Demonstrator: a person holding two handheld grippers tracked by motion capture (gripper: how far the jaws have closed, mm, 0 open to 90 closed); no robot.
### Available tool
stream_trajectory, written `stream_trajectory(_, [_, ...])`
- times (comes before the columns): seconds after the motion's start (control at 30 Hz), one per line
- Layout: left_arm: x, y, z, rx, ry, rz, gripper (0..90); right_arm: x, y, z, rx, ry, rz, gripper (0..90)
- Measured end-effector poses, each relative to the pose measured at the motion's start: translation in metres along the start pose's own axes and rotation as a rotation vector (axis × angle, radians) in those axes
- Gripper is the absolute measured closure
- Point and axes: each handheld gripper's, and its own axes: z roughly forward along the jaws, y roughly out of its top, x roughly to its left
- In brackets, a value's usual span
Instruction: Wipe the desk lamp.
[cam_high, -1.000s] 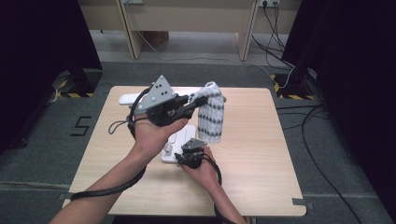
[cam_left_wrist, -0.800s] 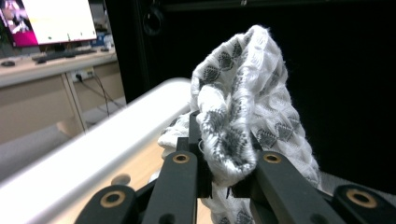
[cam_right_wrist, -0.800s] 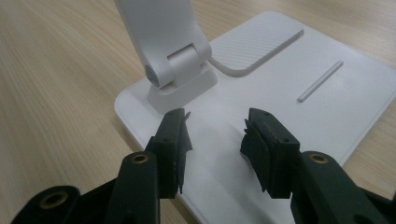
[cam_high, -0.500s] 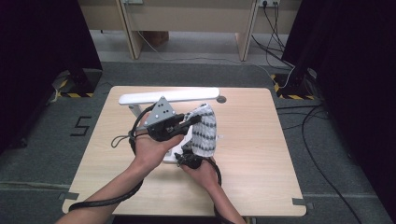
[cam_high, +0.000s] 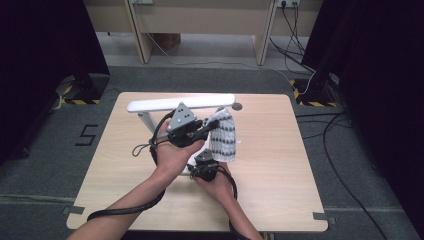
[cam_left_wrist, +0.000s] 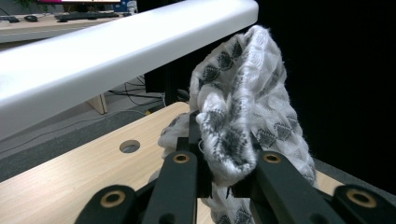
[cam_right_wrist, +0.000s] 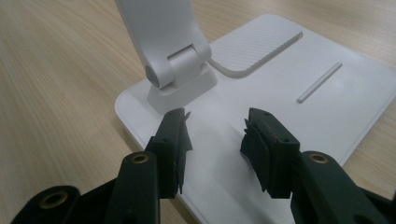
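Note:
A white cloth with a grey pattern hangs from my left gripper, which is shut on its upper fold just in front of the lamp's white bar head. In the left gripper view the cloth bunches between the jaws of the left gripper, and the bar runs above it. My right gripper sits low near the table's middle. In its own view the right gripper stands open over the lamp's flat white base, close to the arm's hinge, with nothing between its jaws.
The wooden table has a round hole near its far edge, behind the cloth. Cables trail from both grippers across the near left part. Dark curtains and floor cables surround the table.
My left gripper has come down and toward the near side with the cloth, uncovering the lamp's bar head. The right gripper has stayed over the base.

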Motion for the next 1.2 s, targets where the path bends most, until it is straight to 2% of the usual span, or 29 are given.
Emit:
stream_trajectory(0.03, [0.0, 0.0, 0.002, 0.001, 0.008, -0.001, 82.4, 0.0, 0.0, 0.0, -0.005, 0.0, -0.002, 58.3])
stream_trajectory(0.1, [0.001, 0.0, 0.005, 0.003, 0.02, -0.002, 82.4, -0.001, 0.001, -0.001, 0.025, 0.004, -0.006, 58.3])
stream_trajectory(0.2, [0.002, -0.001, 0.009, 0.003, 0.038, -0.01, 82.4, 0.0, 0.0, -0.001, 0.013, 0.003, -0.003, 58.3])
stream_trajectory(0.23, [0.003, -0.001, 0.01, 0.001, 0.042, -0.012, 82.3, -0.001, 0.002, -0.005, 0.074, 0.002, -0.009, 58.3])
stream_trajectory(0.4, [0.002, 0.0, 0.013, -0.022, 0.06, -0.019, 82.4, -0.001, 0.002, -0.004, 0.069, 0.008, -0.014, 58.3])
stream_trajectory(0.43, [0.002, 0.0, 0.013, -0.026, 0.063, -0.021, 82.4, -0.001, 0.0, -0.001, 0.013, 0.008, -0.008, 58.3])
stream_trajectory(1.2, [-0.005, 0.012, 0.016, -0.087, 0.081, -0.031, 82.4, -0.001, 0.0, -0.001, 0.015, 0.003, -0.011, 58.4])
